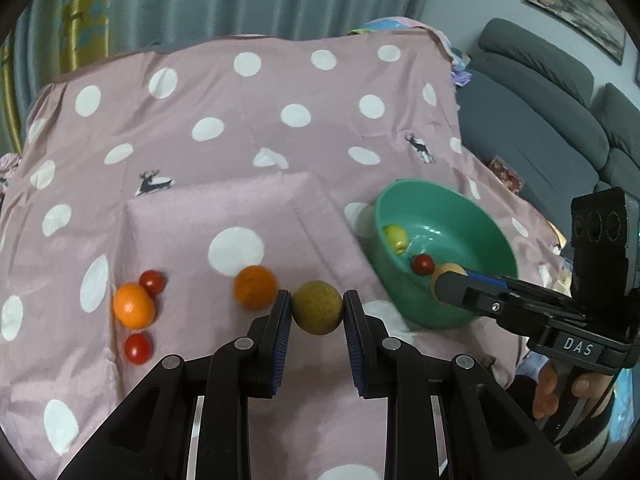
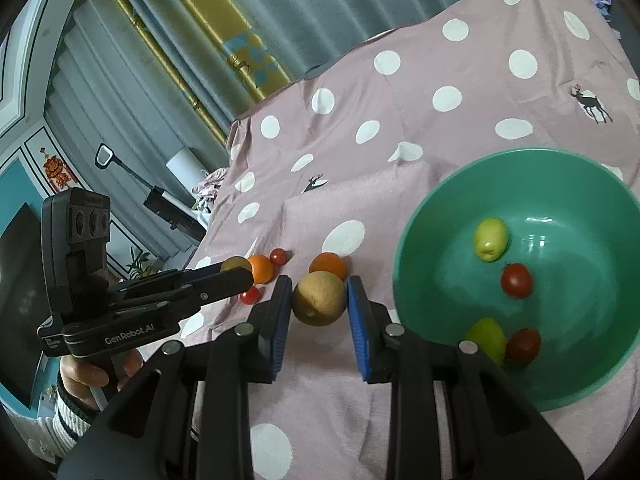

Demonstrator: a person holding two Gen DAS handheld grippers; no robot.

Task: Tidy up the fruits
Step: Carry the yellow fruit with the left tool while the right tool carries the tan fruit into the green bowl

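While each gripper is clamping one round yellow-brown fruit between its blue pads, the sorting looks partly done. The left gripper (image 1: 317, 308) is holding its brown fruit (image 1: 317, 308) clear of the spotted cloth (image 1: 240, 120), its jaws closed on the fruit's sides so it cannot roll. The right gripper (image 2: 319, 300) is gripping a second brown fruit (image 2: 319, 299) the same way, just beside the green bowl (image 2: 420, 220), probably to drop it in. Inside the bowl, a yellow-green fruit (image 2: 490, 239) and a cherry tomato (image 2: 516, 280) are lying with two more near the rim. Two oranges (image 1: 133, 305) and two tomatoes (image 1: 138, 348) are waiting on the cloth. A grey sofa (image 1: 540, 100) is standing behind.
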